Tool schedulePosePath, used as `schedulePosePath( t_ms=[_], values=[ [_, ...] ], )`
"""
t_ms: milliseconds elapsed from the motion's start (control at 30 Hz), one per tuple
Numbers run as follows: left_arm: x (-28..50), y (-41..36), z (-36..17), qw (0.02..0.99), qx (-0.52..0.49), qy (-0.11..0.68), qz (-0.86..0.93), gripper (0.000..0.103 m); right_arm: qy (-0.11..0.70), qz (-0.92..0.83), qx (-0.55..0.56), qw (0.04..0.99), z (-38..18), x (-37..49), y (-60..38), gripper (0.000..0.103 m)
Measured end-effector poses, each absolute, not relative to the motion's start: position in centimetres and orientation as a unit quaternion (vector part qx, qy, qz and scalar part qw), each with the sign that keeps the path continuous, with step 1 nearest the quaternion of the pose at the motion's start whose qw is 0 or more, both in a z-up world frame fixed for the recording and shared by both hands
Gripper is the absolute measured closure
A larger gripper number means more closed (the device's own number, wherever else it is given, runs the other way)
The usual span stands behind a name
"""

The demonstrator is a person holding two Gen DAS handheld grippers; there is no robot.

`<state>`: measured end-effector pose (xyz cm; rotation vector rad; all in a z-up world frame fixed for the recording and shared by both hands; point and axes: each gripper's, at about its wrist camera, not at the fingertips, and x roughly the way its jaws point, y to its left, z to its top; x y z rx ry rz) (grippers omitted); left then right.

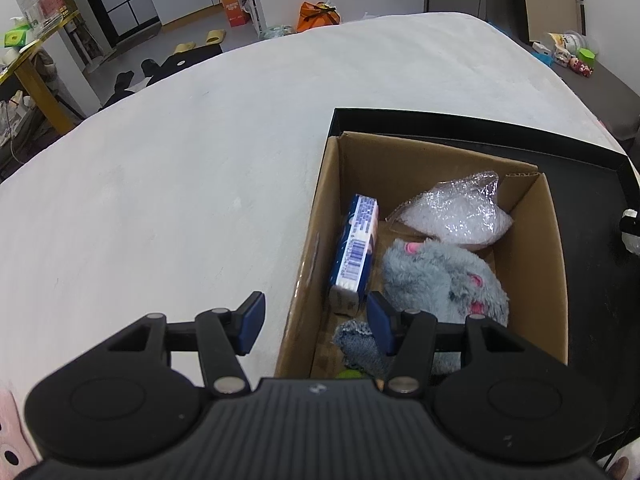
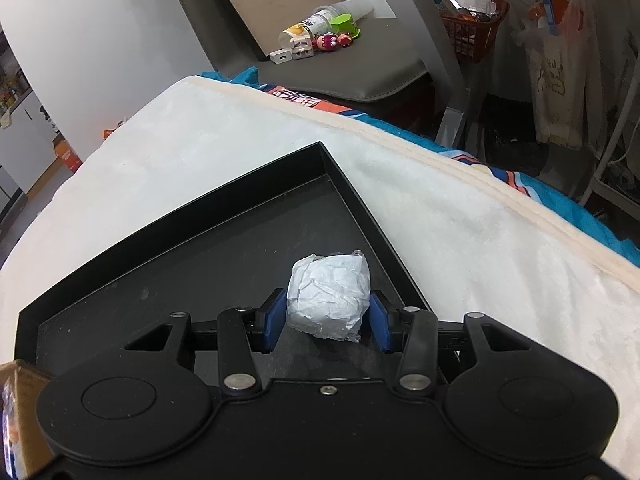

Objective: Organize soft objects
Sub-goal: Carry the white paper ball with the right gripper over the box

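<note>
My right gripper (image 2: 328, 320) is shut on a crumpled white bundle wrapped in clear film (image 2: 328, 294); the blue pads press both its sides just above the floor of a black tray (image 2: 200, 264). An open cardboard box (image 1: 532, 248) stands in the same black tray (image 1: 592, 208). In the box lie a blue-and-white pack (image 1: 356, 248), a grey plush toy with pink spots (image 1: 436, 276), a clear bag of white filling (image 1: 456, 212) and a blue-grey cloth (image 1: 356, 342). My left gripper (image 1: 316, 320) hangs open over the box's near left wall, holding nothing.
Tray and box rest on a white fleece blanket (image 1: 180, 184) over a bed. A pink spotted plush (image 1: 10, 432) peeks in at the lower left. A black-and-white object (image 1: 632, 232) shows at the tray's right edge. Beyond the bed stand a grey bench with small toys (image 2: 320, 42) and a red basket (image 2: 476, 20).
</note>
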<state>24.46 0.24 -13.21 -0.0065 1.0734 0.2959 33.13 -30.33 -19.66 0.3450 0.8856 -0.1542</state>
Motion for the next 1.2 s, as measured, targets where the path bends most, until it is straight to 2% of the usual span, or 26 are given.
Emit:
schedulePosePath(
  t_ms=[733, 1200],
  values=[
    [20.6, 1.4, -11.2, 0.861, -0.046, 0.494, 0.118, 0.049, 0.417, -0.033, 0.152, 0.895, -16.4, 29.1, -29.4, 0.06],
    [19.6, 3.4, -10.9, 0.867, -0.086, 0.481, 0.094, 0.052, 0.411, 0.046, 0.131, 0.901, -12.0, 25.7, -24.1, 0.059]
  ],
)
